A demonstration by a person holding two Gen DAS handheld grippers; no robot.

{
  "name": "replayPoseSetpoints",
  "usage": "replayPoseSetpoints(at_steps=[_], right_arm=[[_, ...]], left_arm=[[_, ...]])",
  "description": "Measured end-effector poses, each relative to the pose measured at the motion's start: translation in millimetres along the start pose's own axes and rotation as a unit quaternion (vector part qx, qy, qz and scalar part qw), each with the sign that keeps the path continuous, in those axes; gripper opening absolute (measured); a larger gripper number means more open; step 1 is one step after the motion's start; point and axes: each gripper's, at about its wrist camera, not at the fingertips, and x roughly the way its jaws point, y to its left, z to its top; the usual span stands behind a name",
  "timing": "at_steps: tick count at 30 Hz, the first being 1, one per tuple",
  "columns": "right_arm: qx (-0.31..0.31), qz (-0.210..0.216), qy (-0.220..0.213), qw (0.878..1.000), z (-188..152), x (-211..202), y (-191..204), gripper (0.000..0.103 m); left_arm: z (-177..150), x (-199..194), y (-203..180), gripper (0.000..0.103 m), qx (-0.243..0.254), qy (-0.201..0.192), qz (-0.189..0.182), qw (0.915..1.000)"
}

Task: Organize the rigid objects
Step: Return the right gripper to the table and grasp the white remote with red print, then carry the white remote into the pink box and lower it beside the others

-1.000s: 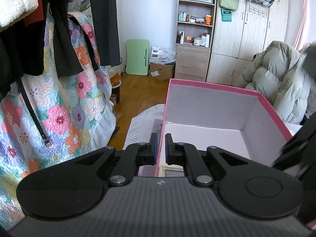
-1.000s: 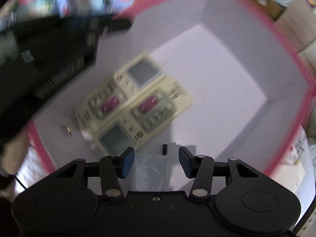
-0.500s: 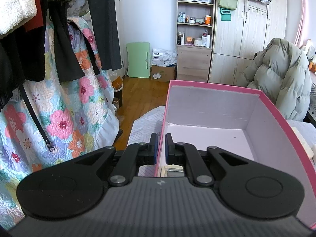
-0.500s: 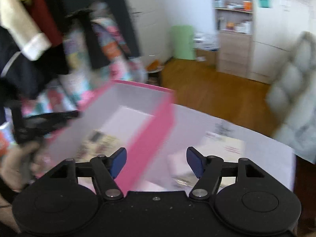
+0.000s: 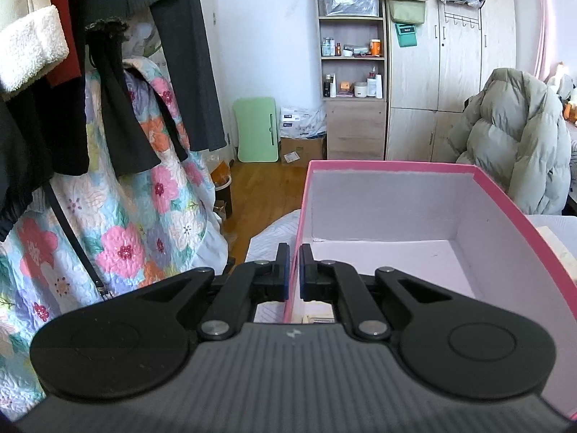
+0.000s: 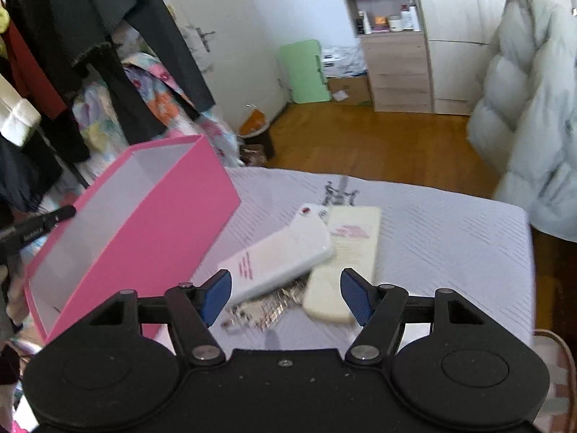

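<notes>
One pink box (image 6: pixel 151 216), open-topped with a pale lining, stands at the left of the right wrist view on a white ribbed cloth (image 6: pixel 450 238); in the left wrist view the same box fills the lower right, and the edge of at least one flat item shows on its floor just behind the fingers, too hidden to count or name. One left gripper (image 5: pixel 293 270), jaws pinched on the box's near left wall, one finger outside and one inside; its black tip also shows at the left edge of the right wrist view. One right gripper (image 6: pixel 285 297), jaws wide with nothing between the blue pads, held above the cloth at lower centre of its frame. Two flat remote-like slabs on the cloth just right of the box: one white remote (image 6: pixel 277 252), lying slantwise and overlapping one cream remote (image 6: pixel 346 263) beside it. One small crinkled foil piece (image 6: pixel 267 306), partly under the white remote's near end; blurred, its nature unclear. Background, one each: grey padded coat (image 5: pixel 519 137) at the right, open shelf unit (image 5: pixel 351 36) at top centre, floral quilt (image 5: pixel 119 195) hanging at the left.
</notes>
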Motion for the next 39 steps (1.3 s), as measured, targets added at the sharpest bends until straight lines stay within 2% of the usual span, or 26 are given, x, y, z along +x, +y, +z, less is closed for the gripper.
replayPoseSetpoints(at_steps=[4, 5, 6, 7, 9, 10, 11, 13, 15, 19, 20, 22, 25, 27, 28, 29, 30, 33, 37, 39], right_arm=[[-0.064, 0.030, 0.024, 0.997, 10.3, 28.9, 8.3, 0.072], [-0.102, 0.029, 0.028, 0.994, 13.0, 34.0, 15.1, 0.072], [-0.166, 0.029, 0.033, 0.985, 14.8, 37.6, 24.7, 0.072], [-0.223, 0.032, 0.042, 0.973, 16.3, 40.8, 34.7, 0.074], [-0.365, 0.033, 0.084, 0.927, 17.5, 51.3, 59.1, 0.079], [-0.424, 0.021, 0.110, 0.899, 16.3, 59.3, 69.2, 0.079], [-0.460, 0.005, 0.125, 0.879, 14.8, 66.4, 75.4, 0.079], [-0.513, -0.012, 0.156, 0.844, 12.4, 82.5, 84.5, 0.079], [-0.551, -0.003, 0.187, 0.814, 12.2, 96.9, 88.3, 0.078], [-0.621, 0.009, 0.222, 0.752, 17.9, 118.0, 91.7, 0.079], [-0.632, 0.026, 0.234, 0.739, 21.9, 121.9, 93.2, 0.079], [-0.639, 0.058, 0.262, 0.721, 30.0, 128.5, 93.7, 0.079], [-0.626, 0.107, 0.318, 0.704, 40.9, 144.7, 97.5, 0.081], [-0.624, 0.127, 0.351, 0.686, 42.5, 157.3, 97.8, 0.079], [-0.624, 0.130, 0.359, 0.681, 41.7, 163.5, 97.9, 0.084], [-0.611, 0.142, 0.364, 0.689, 43.5, 168.6, 98.2, 0.086], [-0.598, 0.156, 0.361, 0.698, 46.3, 170.5, 97.9, 0.083], [-0.538, 0.175, 0.361, 0.742, 51.7, 171.0, 96.1, 0.075], [-0.491, 0.151, 0.324, 0.795, 42.7, 151.0, 90.9, 0.067], [-0.474, 0.130, 0.289, 0.822, 34.8, 131.5, 93.4, 0.066]], left_arm=[[-0.1, -1.1, -2.5, 0.004, 0.005, 0.004, 0.007, 0.9999], [1.2, -0.3, -4.1, 0.004, 0.008, 0.008, 0.010, 0.9999], [1.6, 0.0, -5.9, 0.004, 0.014, 0.009, 0.014, 0.9998], [1.5, -0.3, -7.7, 0.004, 0.021, 0.009, 0.017, 0.9996], [2.1, -0.4, -9.9, 0.004, 0.025, 0.008, 0.020, 0.9995], [2.4, 0.3, -10.0, 0.004, 0.024, 0.009, 0.020, 0.9995], [2.6, 0.2, -10.0, 0.004, 0.025, 0.008, 0.019, 0.9995], [2.5, 0.3, -9.9, 0.004, 0.025, 0.008, 0.017, 0.9995], [2.3, 0.2, -9.9, 0.004, 0.028, 0.007, 0.017, 0.9994], [1.4, 2.4, -8.5, 0.004, 0.032, 0.007, 0.012, 0.9994], [1.4, 2.7, -7.5, 0.004, 0.032, 0.008, 0.012, 0.9994], [0.8, 3.2, -8.5, 0.004, 0.028, 0.010, 0.007, 0.9995], [0.5, 2.6, -3.9, 0.004, 0.015, 0.010, -0.002, 0.9998], [0.0, 2.4, -0.2, 0.004, 0.002, 0.009, -0.010, 0.9999], [-0.3, 2.2, 1.0, 0.004, -0.003, 0.008, -0.012, 0.9999], [-0.5, 2.3, 1.8, 0.004, -0.007, 0.008, -0.014, 0.9998], [-0.8, 2.4, 1.7, 0.004, -0.006, 0.008, -0.012, 0.9999], [-1.3, 2.8, 0.3, 0.004, -0.002, 0.009, -0.009, 0.9999], [-0.8, 2.6, -0.2, 0.004, -0.005, 0.009, -0.010, 0.9999], [-0.9, 2.1, -0.7, 0.004, -0.008, 0.008, -0.013, 0.9999]])
